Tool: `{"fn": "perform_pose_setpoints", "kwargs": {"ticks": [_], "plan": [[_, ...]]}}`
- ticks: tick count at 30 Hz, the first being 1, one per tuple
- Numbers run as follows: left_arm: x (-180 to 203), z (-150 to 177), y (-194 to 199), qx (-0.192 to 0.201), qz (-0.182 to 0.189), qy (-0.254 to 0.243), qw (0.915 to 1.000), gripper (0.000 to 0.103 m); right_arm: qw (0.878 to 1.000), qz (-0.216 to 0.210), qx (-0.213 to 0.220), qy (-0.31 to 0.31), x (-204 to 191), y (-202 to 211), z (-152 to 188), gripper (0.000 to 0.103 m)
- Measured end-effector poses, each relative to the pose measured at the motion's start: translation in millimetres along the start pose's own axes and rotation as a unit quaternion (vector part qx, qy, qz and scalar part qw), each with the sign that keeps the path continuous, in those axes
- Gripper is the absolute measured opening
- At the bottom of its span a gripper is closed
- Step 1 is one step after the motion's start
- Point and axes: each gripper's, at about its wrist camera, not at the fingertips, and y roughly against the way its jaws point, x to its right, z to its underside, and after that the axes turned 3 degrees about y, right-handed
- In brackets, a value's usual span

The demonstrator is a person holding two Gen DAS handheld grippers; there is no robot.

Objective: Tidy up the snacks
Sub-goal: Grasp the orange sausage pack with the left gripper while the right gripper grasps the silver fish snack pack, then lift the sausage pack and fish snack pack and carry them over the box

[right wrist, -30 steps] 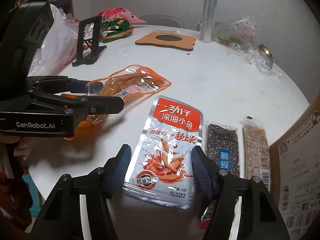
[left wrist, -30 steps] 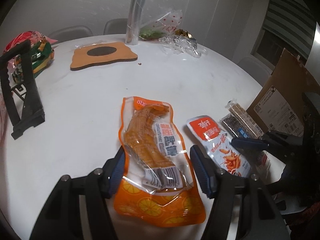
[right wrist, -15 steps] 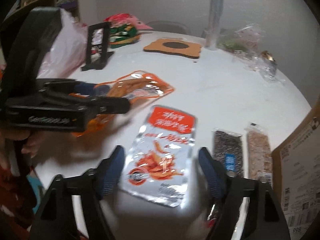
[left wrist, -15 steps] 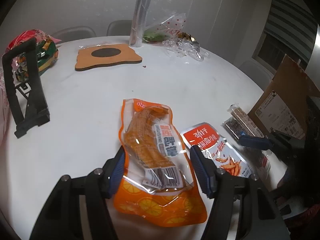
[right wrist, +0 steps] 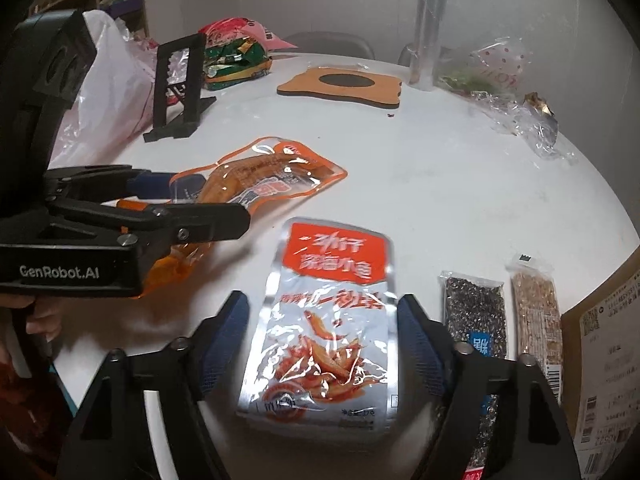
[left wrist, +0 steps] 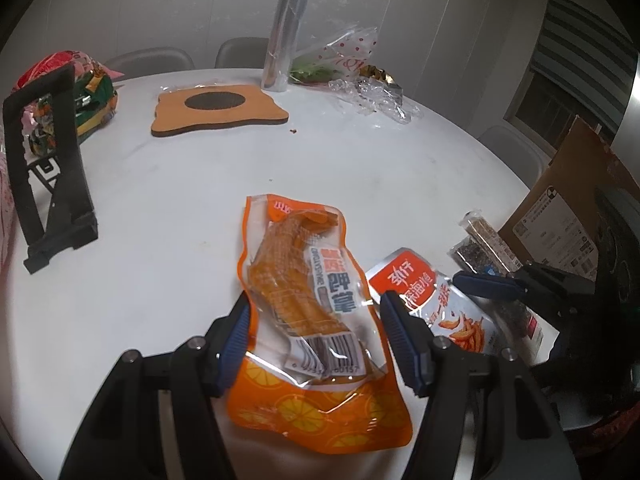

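An orange snack pouch (left wrist: 312,320) lies on the white round table (left wrist: 180,200); it also shows in the right wrist view (right wrist: 256,184). My left gripper (left wrist: 316,332) is open, its jaws on either side of the pouch's lower half. A silver and red fish snack packet (right wrist: 328,320) lies between the open jaws of my right gripper (right wrist: 322,344); it also shows in the left wrist view (left wrist: 436,300). Two seed bars, one dark (right wrist: 476,320) and one tan (right wrist: 534,312), lie to the right of it.
A cardboard box (left wrist: 572,208) stands at the right table edge. A black stand (left wrist: 52,168) and a pile of snack bags (left wrist: 80,92) are at the left. A wooden coaster (left wrist: 218,108), a foil roll (left wrist: 288,24) and crumpled plastic (left wrist: 368,92) are at the back.
The fish packet has shifted left toward the orange pouch and tilted slightly. The right gripper stays open around it. The left gripper has hardly moved.
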Motion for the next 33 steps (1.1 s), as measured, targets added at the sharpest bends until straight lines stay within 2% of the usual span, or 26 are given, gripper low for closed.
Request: {"fn": "perform_pose_setpoints", "kwargs": {"ticks": [6,11,15,19,22,29,33], "plan": [[1,-2,5,0.008,0.001,-0.003,1.0,0.059,1.0,0.007,-0.004,0.008,-2,1,-1,0.066],[5,-8,20,0.027,0.001,-0.005,0.9996,0.059,1.0,-0.003,0.01,0.008,-1,17,-1,0.065],[15,-15,38,0.049,0.001,-0.012,0.9988,0.059,0.999,-0.001,0.032,0.016,0,42,-2,0.065],[32,-29,67,0.081,0.007,-0.024,0.9964,0.059,0.998,-0.018,0.062,0.02,3,79,-7,0.065],[49,-41,89,0.107,0.016,-0.036,0.9935,0.059,0.995,-0.012,0.094,0.03,7,114,-11,0.065],[110,-75,133,0.155,0.068,-0.083,0.9821,0.059,0.986,0.024,0.162,0.042,26,195,-13,0.065],[154,-93,139,0.16,0.115,-0.121,0.9729,0.059,0.979,0.058,0.193,0.024,52,235,-1,0.065]]}}
